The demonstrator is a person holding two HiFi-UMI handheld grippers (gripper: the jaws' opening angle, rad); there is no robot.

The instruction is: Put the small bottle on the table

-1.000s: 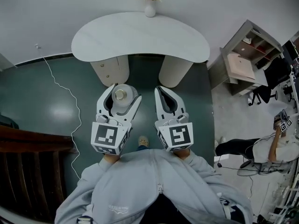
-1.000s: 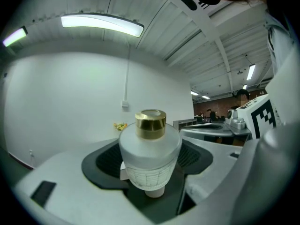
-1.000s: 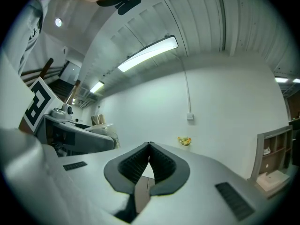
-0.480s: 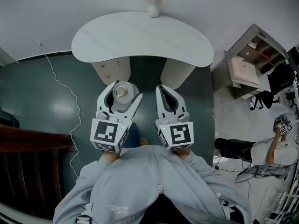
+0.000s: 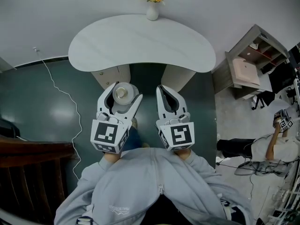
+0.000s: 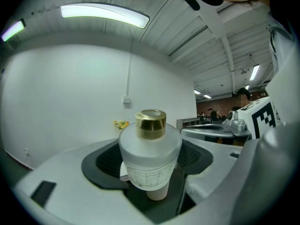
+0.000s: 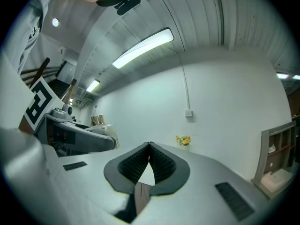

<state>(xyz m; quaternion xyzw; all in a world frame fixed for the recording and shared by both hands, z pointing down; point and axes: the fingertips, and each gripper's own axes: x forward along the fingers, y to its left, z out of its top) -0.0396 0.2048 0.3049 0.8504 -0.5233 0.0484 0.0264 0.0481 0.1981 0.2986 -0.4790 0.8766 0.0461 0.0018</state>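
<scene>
The left gripper (image 5: 124,92) pinched the small frosted gold-capped bottle (image 6: 150,156) upright. The near edge of the curved white table (image 5: 140,43) lay straight ahead. The right gripper (image 5: 162,87) was pressed together.

In the head view we see only the top of the small bottle (image 5: 121,93); the left gripper (image 5: 126,91) hides its lower body. At four o'clock the edge cuts off a seated person (image 5: 276,149).
</scene>
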